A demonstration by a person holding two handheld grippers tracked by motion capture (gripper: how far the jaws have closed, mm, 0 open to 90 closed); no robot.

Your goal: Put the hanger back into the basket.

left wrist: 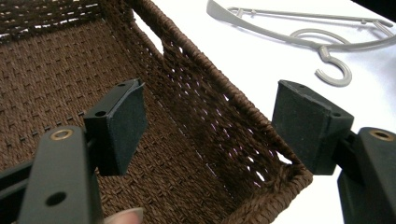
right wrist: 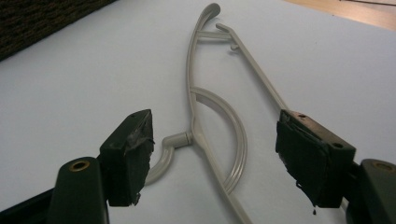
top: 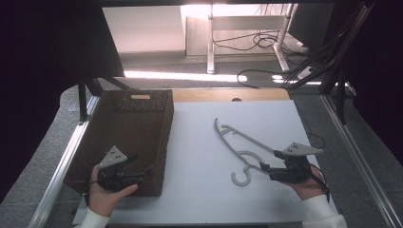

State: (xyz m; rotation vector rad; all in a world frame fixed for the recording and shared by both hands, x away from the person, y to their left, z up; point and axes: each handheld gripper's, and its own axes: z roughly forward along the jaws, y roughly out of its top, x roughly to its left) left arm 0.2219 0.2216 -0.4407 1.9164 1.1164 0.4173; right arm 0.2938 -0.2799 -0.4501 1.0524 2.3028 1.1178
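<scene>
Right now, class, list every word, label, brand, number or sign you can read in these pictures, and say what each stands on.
None: no readable text anywhere.
Grey hanger: plain, no brand or size mark visible.
Brown woven basket: a pale patch sits on its far wall, too small and blurred to tell if it bears print.
Left gripper and right gripper: black jaws carry no lettering.

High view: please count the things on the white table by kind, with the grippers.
Brown woven rectangular basket: 1
Grey plastic clothes hanger: 1
Black hand-held gripper: 2, left and right, both open
Total: 4
</scene>
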